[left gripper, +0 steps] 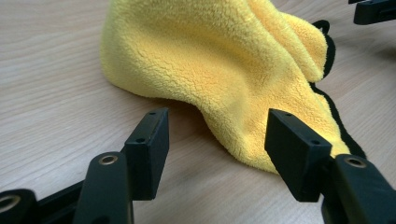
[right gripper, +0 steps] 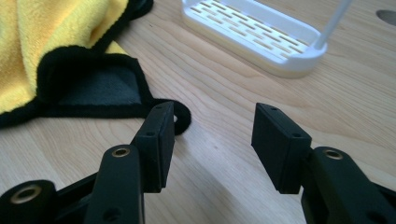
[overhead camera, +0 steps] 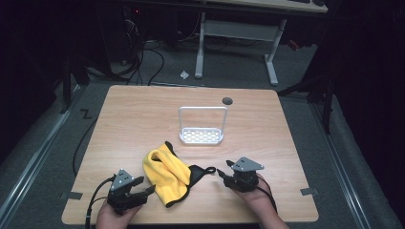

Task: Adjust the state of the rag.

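Two open grippers, left gripper [overhead camera: 143, 187], right gripper [overhead camera: 221, 171], yellow cloth [overhead camera: 167, 174] underside perhaps black, bunched

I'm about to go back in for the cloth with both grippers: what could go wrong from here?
1. The cloth lies bunched, so the left gripper, its jaws open, may pinch several folds at once.
2. The right gripper, also open, is beside the black loop; a jaw might snag it.
3. Dragging the cloth forward could push the white rack.
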Motion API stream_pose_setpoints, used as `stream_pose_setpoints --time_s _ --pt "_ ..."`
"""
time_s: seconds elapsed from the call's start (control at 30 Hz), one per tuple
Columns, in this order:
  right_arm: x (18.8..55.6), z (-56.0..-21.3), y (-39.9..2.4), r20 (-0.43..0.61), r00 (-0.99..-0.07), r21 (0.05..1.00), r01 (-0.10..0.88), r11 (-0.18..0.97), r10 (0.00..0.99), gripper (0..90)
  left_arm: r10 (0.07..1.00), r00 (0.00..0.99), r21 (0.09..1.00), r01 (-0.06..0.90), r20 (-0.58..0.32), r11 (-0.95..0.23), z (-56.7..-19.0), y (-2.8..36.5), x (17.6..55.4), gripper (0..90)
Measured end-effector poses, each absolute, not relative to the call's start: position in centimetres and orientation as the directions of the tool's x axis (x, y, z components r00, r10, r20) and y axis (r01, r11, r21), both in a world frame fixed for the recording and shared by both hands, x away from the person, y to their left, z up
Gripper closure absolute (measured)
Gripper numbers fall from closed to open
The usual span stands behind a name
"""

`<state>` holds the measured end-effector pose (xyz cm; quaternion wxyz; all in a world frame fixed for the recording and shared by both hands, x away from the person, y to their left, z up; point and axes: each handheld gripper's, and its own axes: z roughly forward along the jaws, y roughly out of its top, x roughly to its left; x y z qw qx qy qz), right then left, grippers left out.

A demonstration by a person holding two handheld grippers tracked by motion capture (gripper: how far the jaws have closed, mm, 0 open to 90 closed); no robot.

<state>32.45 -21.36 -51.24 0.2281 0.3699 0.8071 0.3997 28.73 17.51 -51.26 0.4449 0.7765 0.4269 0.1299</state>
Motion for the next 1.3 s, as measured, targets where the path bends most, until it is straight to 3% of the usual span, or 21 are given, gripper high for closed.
stream_pose_setpoints --time_s 0.37,0.5,0.67,0.8,0.9,1.03,1.1,1.3 --pt "32.7 -51.4 -19.9 -0.043 -0.648 0.804 0.429 0.411 0.760 51.3 0.739 0.636 0.815 0.536 -0.221 -0.218 -50.5 15.5 28.5 42.5" --pt "32.5 -51.4 -19.8 -0.032 -0.653 0.803 0.434 0.408 0.757 51.3 0.714 0.691 0.806 0.485 -0.114 -0.340 -50.6 12.3 28.7 40.1" --pt "32.6 -51.6 -19.3 -0.024 -0.666 0.800 0.435 0.414 0.746 54.0 0.696 0.707 0.751 0.529 -0.130 -0.397 -52.0 9.7 30.0 39.6" --pt "32.5 -51.6 -18.6 -0.024 -0.678 0.799 0.428 0.422 0.735 54.8 0.707 0.697 0.736 0.541 -0.122 -0.407 -52.9 9.9 30.3 51.1" --pt "32.7 -51.6 -17.7 -0.013 -0.688 0.795 0.433 0.425 0.726 56.3 0.713 0.679 0.737 0.571 -0.177 -0.362 -52.9 10.5 30.3 65.0" --pt "33.1 -51.6 -16.1 -0.031 -0.708 0.787 0.418 0.454 0.706 63.3 0.703 0.684 0.745 0.570 -0.195 -0.347 -53.1 11.2 30.5 77.5" --pt "33.1 -51.6 -15.4 -0.044 -0.718 0.788 0.402 0.466 0.694 68.5 0.703 0.684 0.753 0.563 -0.194 -0.340 -52.9 11.4 30.3 80.2" --pt "33.7 -52.0 -14.8 -0.030 -0.719 0.770 0.426 0.475 0.694 71.8 0.697 0.693 0.769 0.543 -0.185 -0.337 -52.3 11.7 30.0 80.9"
